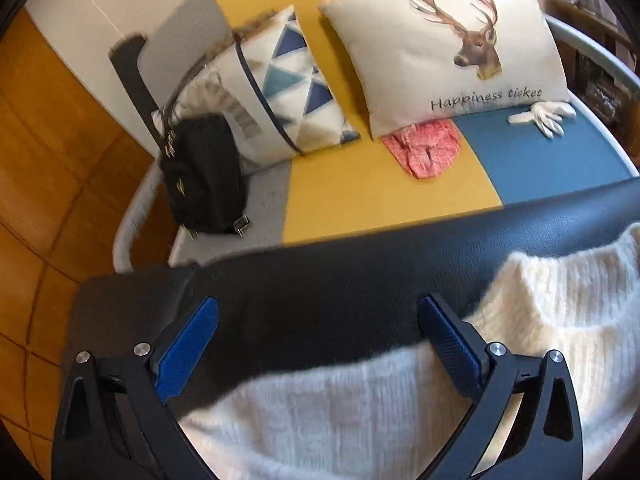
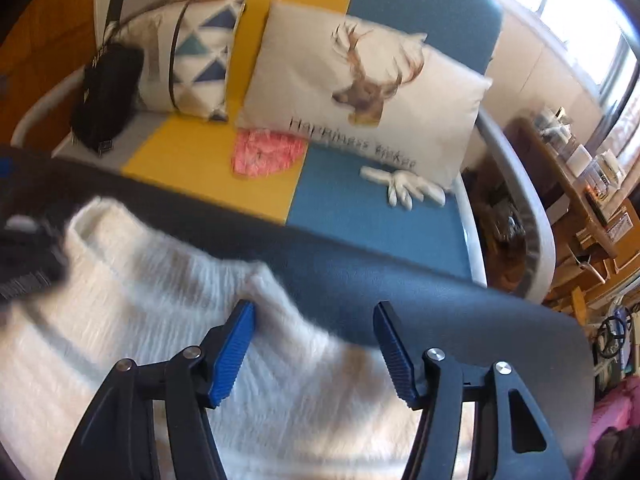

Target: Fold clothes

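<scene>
one white knit sweater (image 1: 340,408) spread on dark table (image 1: 320,280), its top edge short of the far rim | two grippers: left gripper (image 1: 318,320) released over bare table; right gripper (image 2: 314,320) released, astride sweater's edge | behind: two pillows (image 1: 448,52); one black bag (image 1: 204,176)

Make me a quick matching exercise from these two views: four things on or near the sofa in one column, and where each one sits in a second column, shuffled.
Things:
1. black handbag
2. pink cloth
3. white glove
4. white knit garment

Places:
A. on the blue part of the seat, at the deer pillow's lower corner
B. on the dark surface in front of the grippers
C. on the grey end of the seat, against the triangle-pattern pillow
D. on the yellow part of the seat, partly tucked under the deer pillow

Pairs: 1-C, 2-D, 3-A, 4-B
</scene>
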`<action>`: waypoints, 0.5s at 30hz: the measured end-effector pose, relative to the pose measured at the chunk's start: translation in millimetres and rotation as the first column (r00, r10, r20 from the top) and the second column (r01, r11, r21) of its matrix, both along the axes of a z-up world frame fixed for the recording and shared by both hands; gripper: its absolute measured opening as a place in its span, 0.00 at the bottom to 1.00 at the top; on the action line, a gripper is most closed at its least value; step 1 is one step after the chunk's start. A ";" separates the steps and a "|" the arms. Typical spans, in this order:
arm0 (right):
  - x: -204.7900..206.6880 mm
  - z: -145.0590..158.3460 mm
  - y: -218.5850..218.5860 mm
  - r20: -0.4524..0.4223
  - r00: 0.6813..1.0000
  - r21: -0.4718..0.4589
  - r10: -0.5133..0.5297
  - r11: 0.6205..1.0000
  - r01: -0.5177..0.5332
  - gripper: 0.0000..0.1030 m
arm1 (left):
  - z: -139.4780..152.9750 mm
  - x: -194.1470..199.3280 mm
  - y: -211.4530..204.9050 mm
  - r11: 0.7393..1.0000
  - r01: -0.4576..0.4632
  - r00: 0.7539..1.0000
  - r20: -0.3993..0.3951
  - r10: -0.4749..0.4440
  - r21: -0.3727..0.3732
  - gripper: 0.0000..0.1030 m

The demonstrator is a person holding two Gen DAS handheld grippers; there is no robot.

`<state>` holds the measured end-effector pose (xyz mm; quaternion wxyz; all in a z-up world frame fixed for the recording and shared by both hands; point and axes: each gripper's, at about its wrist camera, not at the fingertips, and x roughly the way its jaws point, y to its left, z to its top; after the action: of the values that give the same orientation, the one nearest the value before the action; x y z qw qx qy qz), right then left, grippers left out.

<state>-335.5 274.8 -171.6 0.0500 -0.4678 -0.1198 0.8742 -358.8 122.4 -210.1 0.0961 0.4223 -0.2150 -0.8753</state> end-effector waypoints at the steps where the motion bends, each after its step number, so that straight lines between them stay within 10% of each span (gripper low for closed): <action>1: -2.1 0.5 4.3 -0.004 1.000 -0.013 -0.020 1.000 0.020 0.65 | -0.9 -0.9 0.2 1.000 -0.007 1.000 -0.012 0.006 -0.015 1.00; 10: 19.8 33.8 -0.4 -0.080 0.995 -0.213 0.060 0.974 -0.076 0.65 | 14.1 9.7 -18.9 0.998 -0.047 0.996 -0.075 0.049 0.030 0.99; 15: -2.3 3.2 -42.5 0.023 0.989 -0.107 0.146 0.984 -0.143 0.64 | -10.9 -6.8 3.4 0.987 -0.038 0.998 -0.050 0.031 -0.154 0.99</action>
<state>-337.9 232.3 -168.5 -0.0403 -0.4731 -0.1081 0.8734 -365.6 125.8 -221.0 0.1488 0.3962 -0.2727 -0.8640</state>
